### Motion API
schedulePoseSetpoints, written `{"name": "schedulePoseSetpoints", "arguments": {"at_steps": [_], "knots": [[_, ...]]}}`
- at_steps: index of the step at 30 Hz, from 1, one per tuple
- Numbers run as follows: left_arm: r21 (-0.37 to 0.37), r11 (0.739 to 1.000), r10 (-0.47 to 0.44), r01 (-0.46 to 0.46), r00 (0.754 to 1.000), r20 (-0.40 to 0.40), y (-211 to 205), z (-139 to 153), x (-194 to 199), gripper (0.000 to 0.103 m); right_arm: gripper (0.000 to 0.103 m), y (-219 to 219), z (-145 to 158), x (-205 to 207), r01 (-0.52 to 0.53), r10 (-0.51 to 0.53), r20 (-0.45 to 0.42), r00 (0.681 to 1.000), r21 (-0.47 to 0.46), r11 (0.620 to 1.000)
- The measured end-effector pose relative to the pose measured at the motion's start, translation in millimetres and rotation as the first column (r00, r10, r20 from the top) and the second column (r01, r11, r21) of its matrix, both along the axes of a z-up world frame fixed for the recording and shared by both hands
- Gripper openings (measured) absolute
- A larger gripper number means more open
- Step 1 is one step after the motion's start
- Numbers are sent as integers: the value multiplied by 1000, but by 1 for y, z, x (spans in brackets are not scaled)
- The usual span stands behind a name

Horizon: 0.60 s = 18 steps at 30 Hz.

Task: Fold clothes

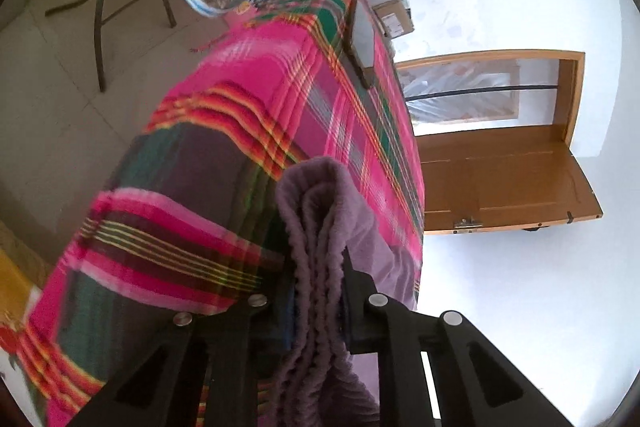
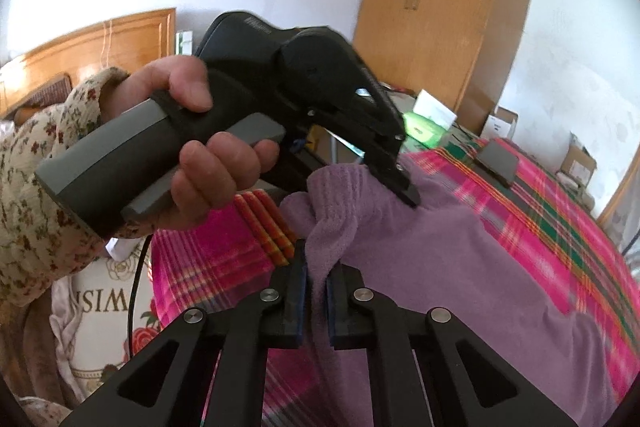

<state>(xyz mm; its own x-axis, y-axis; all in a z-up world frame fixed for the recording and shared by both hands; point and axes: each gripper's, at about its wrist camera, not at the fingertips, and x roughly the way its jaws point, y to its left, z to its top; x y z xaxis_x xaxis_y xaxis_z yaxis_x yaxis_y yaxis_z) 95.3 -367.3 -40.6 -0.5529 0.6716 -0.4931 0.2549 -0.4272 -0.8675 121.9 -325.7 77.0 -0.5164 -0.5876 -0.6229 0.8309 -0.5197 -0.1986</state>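
1. One purple garment is lying on the one plaid cloth that is covering the table; two hand-held grippers are working on it, and one hand is showing, with one floral sleeve behind it.
2. One dark flat object is resting on the plaid cloth farther back, well apart from the garment, and one green packet is sitting beyond the table's far edge.
3. The right gripper is pinching a raised fold of the garment at its near-left edge; the two blue-lined pads are pressing the cloth from both sides, close together.
4. The left gripper is clamping a bunched, ribbed stack of the same garment, whose layers are standing up between the fingers and spilling down toward the camera.
5. Seen from the right wrist, the left gripper's tips are biting into the garment's upper edge, just beyond the right gripper's fold.
6. The hand is wrapping around the left gripper's grey-and-black handle, thumb on top and fingers curling underneath, with the tool angling downward to the right toward the cloth.
7. From the left wrist, the plaid-covered table is stretching away from the gripper, with a wooden door off to one side.
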Motion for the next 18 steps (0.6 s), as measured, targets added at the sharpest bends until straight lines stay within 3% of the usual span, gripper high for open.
{"name": "schedulePoseSetpoints", "arguments": {"at_steps": [12, 16, 18], "knots": [[1, 1000, 21, -21, 999, 29, -8, -6, 11, 17, 7, -15, -9, -8, -2, -1, 65, 998, 34, 999], [-39, 999, 32, -31, 999, 4, -2, 10, 20, 17, 7, -13, -7, -8, -9, 8, 65, 998, 17, 1000], [-121, 993, 5, -10, 999, -37, 1, 26, 19, 17, 7, -14, -7, -4, -14, 12, 53, 999, 23, 1000]]}}
